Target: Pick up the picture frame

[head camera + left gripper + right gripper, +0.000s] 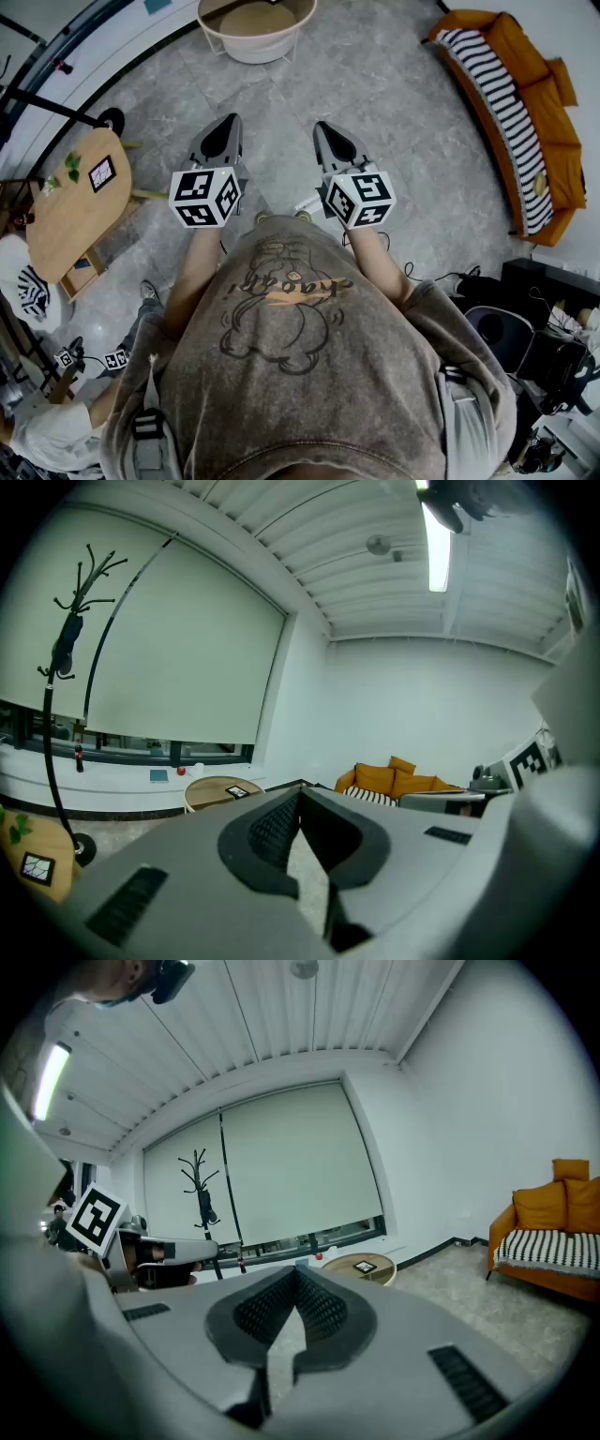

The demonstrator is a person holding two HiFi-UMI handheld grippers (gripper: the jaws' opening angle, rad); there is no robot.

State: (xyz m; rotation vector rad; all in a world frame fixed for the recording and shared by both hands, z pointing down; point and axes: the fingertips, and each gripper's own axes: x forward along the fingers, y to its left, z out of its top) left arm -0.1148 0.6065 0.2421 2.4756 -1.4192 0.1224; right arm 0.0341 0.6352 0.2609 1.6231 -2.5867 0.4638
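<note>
Both grippers empty, jaws closed tip to tip with nothing between: left gripper (231,120) (300,795), right gripper (322,126) (298,1275). They are held side by side over grey marble-look floor tiles (375,84), grey plastic bodies, black ribbed pads, and a black-and-white marker cube behind each.

Picture frame (239,791) (364,1266): small, dark rim, pale inside, lying flat on the round table (255,23) (217,793) (361,1267), which has a wood top and a white rim. Both gripper views show it near frame centre, well apart from the jaws. The head view cuts the table at the top edge, so the frame is barely readable there.

Other frame (101,173) (37,866): dark rim, on the oval wooden table (66,216) at mid left beside a small green plant (70,167). The right gripper view doesn't show it. Can't tell which frame the task means.

Head view only: a loose brown printed T-shirt (291,356) and a second person (56,431) at the lower left.

Gripper views only: a black branching coat stand (75,611) (200,1190), a pale roller blind (187,649) (291,1157), and a slatted white ceiling.

Orange sofa (525,66) (394,780) (553,1213), boxy cushions, with a striped black-and-white throw (497,94) on the seat, at the upper right in the head view.
</note>
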